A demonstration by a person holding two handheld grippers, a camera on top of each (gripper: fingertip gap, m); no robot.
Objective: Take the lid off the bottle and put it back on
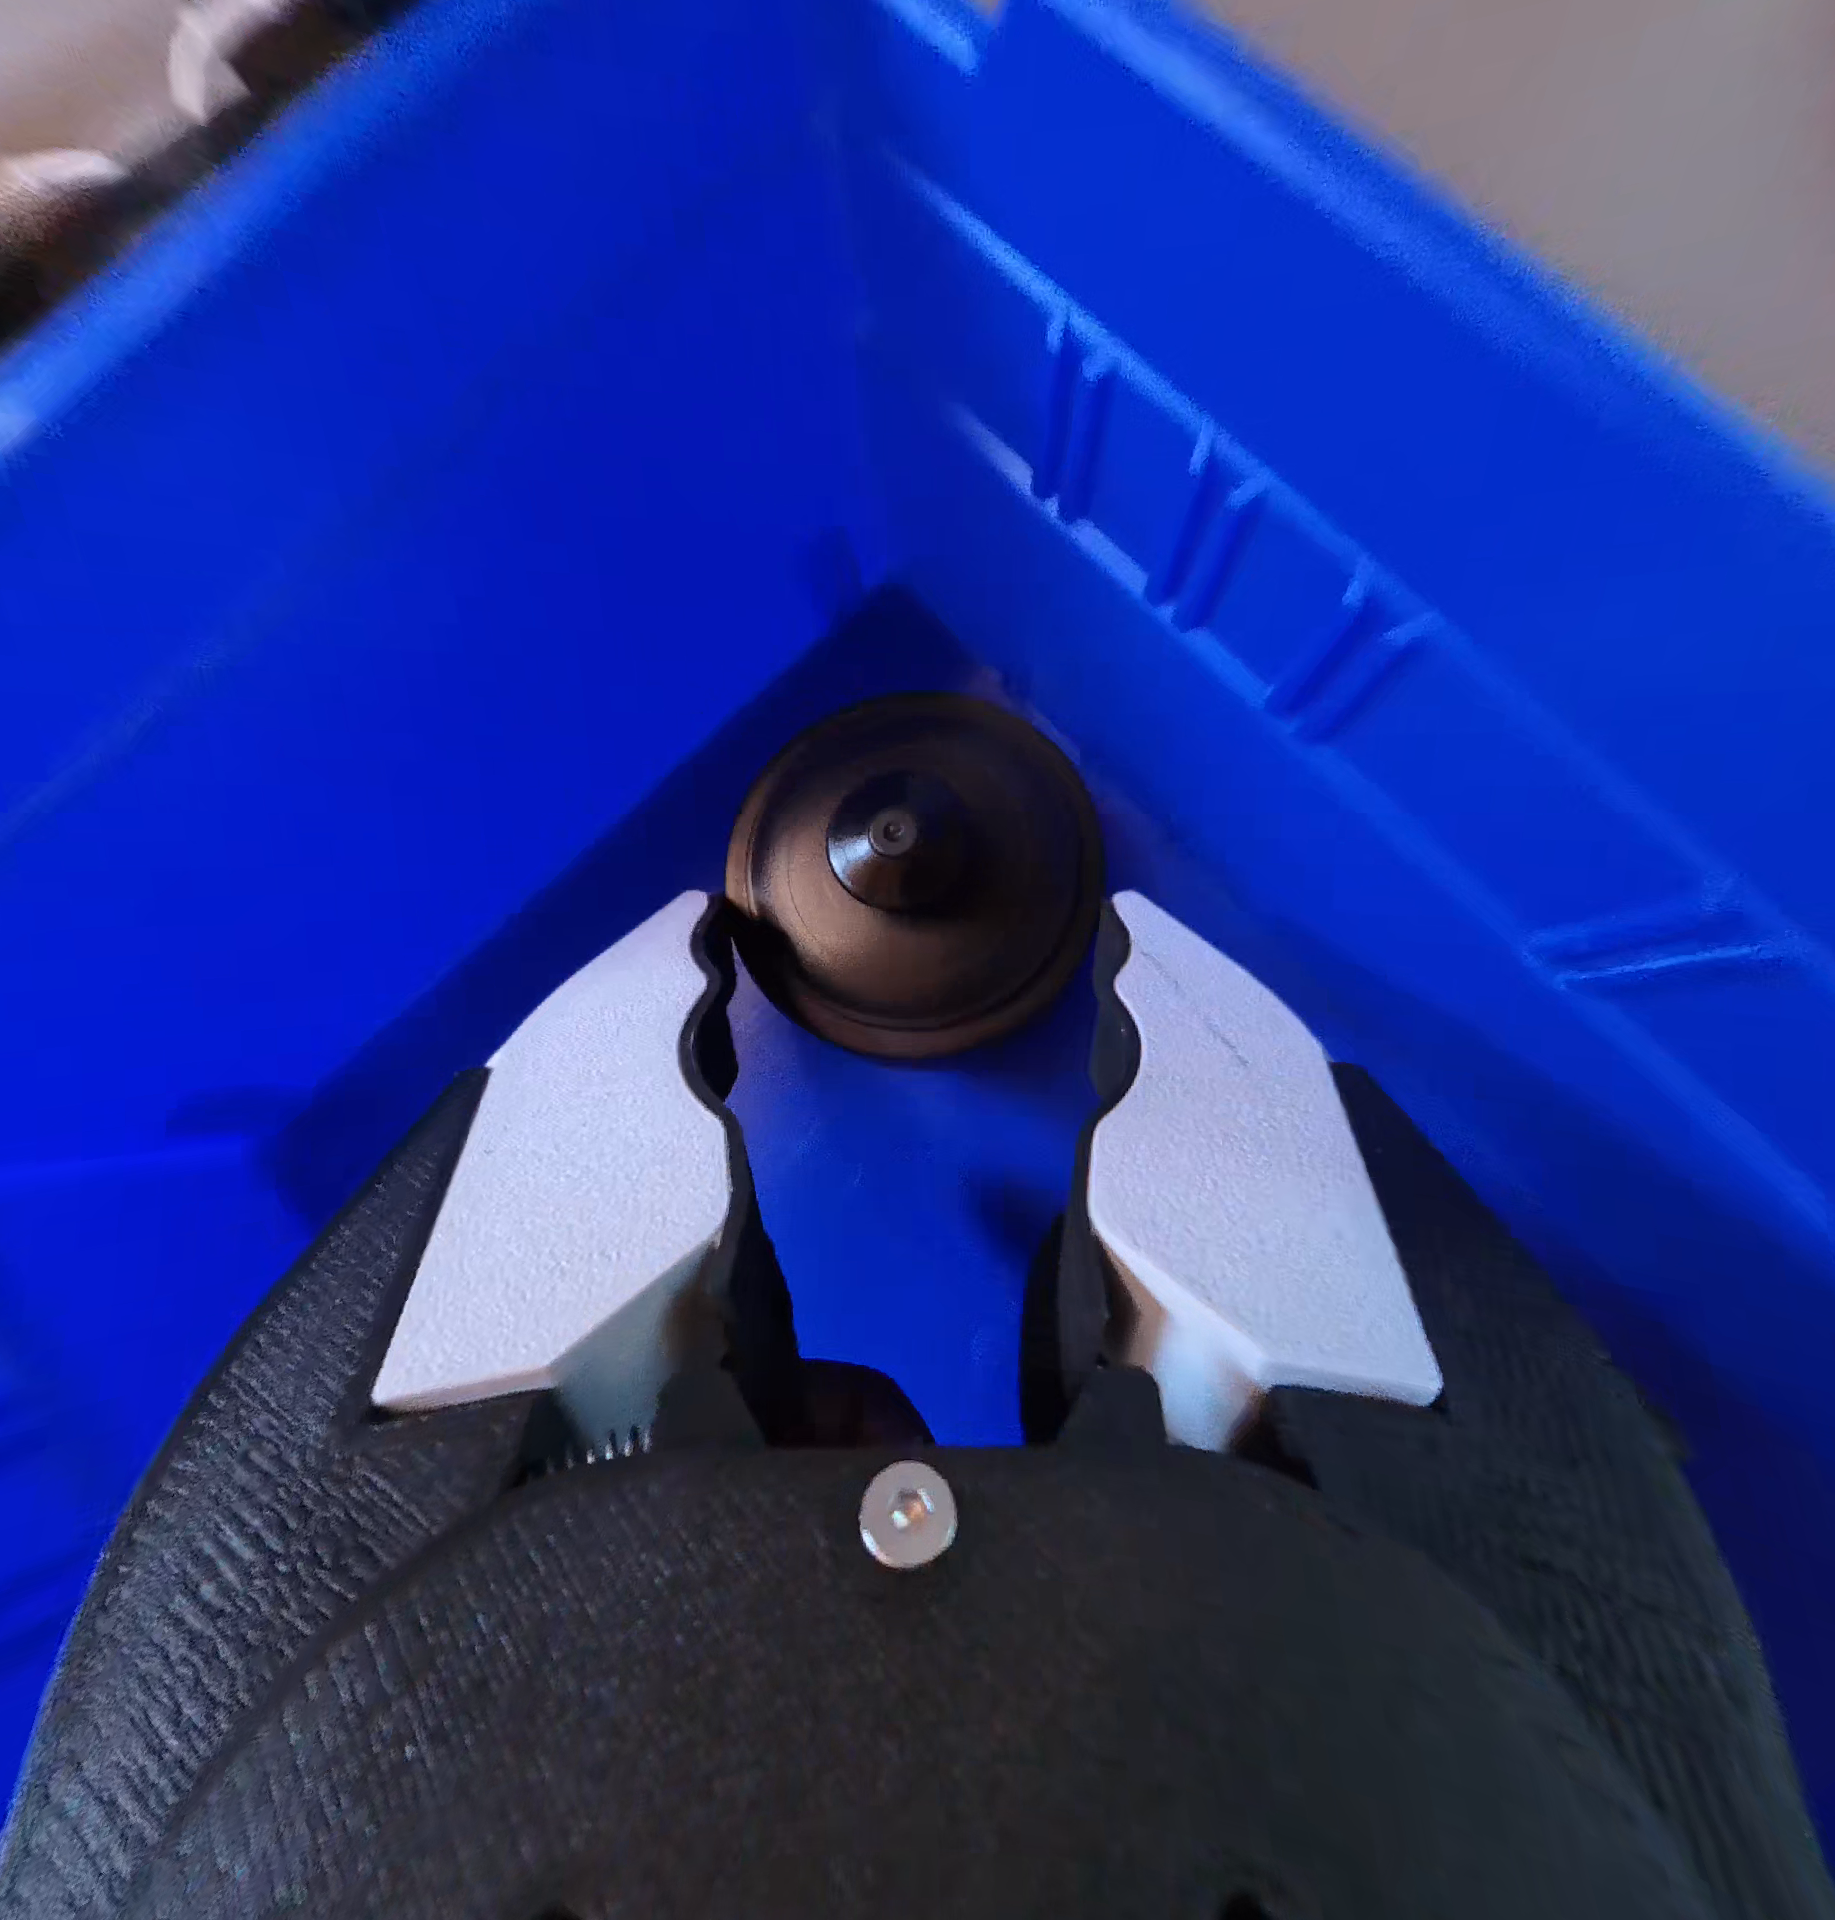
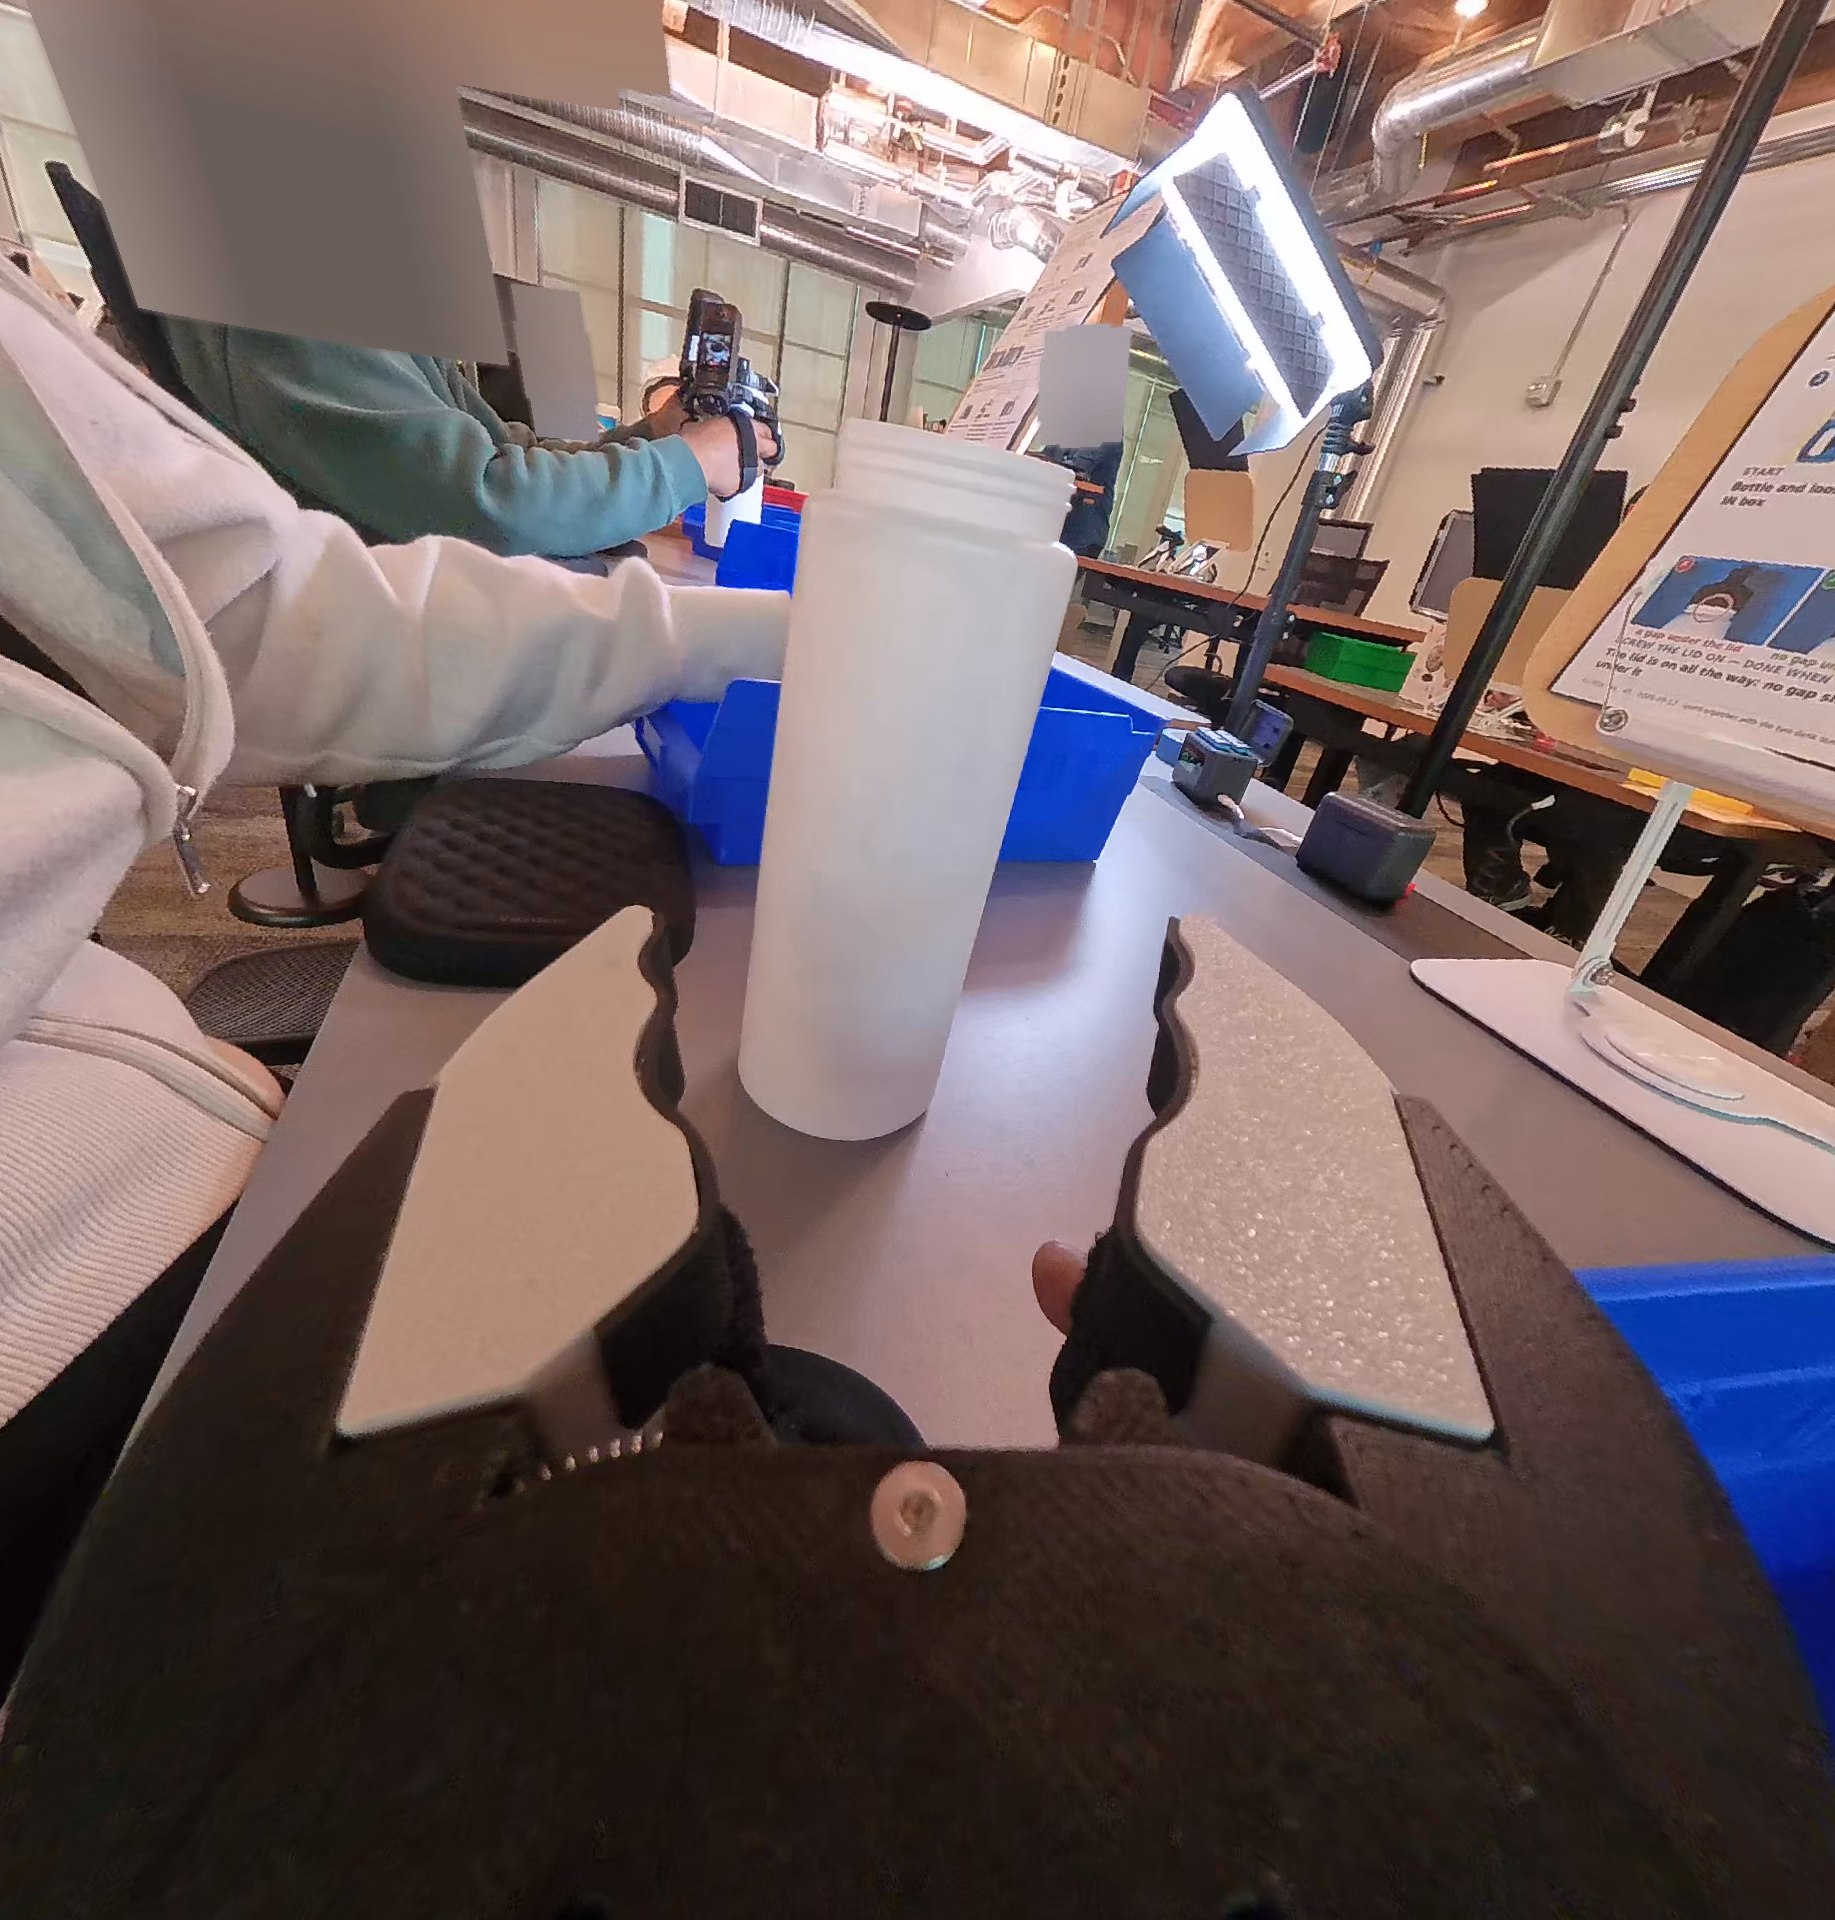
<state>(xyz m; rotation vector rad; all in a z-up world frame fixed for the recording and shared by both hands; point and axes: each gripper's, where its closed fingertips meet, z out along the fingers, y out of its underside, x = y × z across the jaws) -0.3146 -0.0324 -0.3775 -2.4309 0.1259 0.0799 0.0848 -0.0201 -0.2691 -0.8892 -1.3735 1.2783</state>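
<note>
The black round lid lies in a corner of the blue bin. My left gripper is open inside the bin, its fingertips on either side of the lid's near edge, at most just touching it. The white bottle stands upright on the grey table with its threaded mouth uncovered. My right gripper is open and empty, low over the table just in front of the bottle's base, which sits beyond the fingertips.
A blue bin stands behind the bottle, and another blue bin's corner is at the right. A black pad lies at the left. A white instruction stand is at the right. A person's white sleeve reaches over the table. Spacing between my two grippers at the tips: around 40 cm.
</note>
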